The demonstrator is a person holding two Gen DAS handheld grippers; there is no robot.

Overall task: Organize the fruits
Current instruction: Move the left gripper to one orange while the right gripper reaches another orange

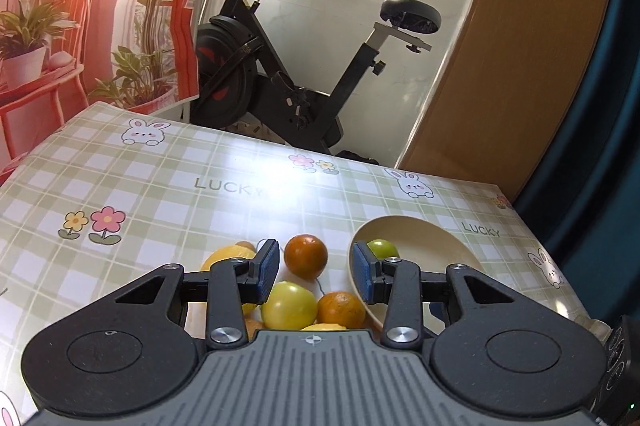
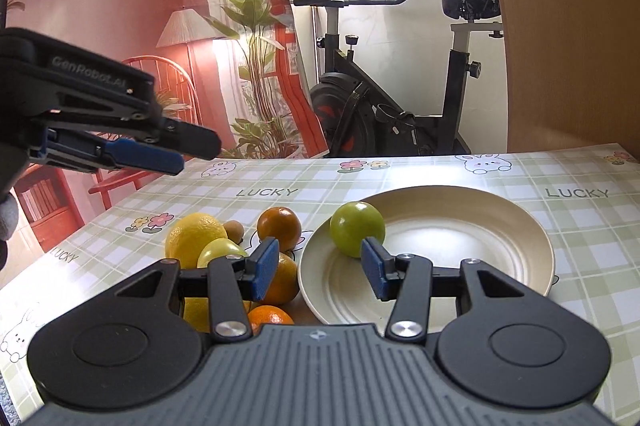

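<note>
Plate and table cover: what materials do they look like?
Plate: cream and matte with moulded concentric rings, so likely plastic or a fibre composite rather than glazed ceramic. Table cover: printed plaid sheet with a bright window glare, so probably wipeable vinyl or oilcloth.

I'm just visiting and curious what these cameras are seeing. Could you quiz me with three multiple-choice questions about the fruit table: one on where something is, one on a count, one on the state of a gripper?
1. Where is the green fruit?
A. on the plate
B. on the floor
C. between gripper fingers

2. How many fruits lie on the plate?
A. none
B. one
C. four

3. How is the right gripper?
A. shut on an orange
B. shut on the plate
C. open, holding nothing

Answers:
1 A: the fruit sits inside the plate's left rim.
2 B: only the green fruit is on it; the other fruits are piled on the tablecloth to its left.
3 C: its blue pads stand wide apart with nothing between them.
</note>
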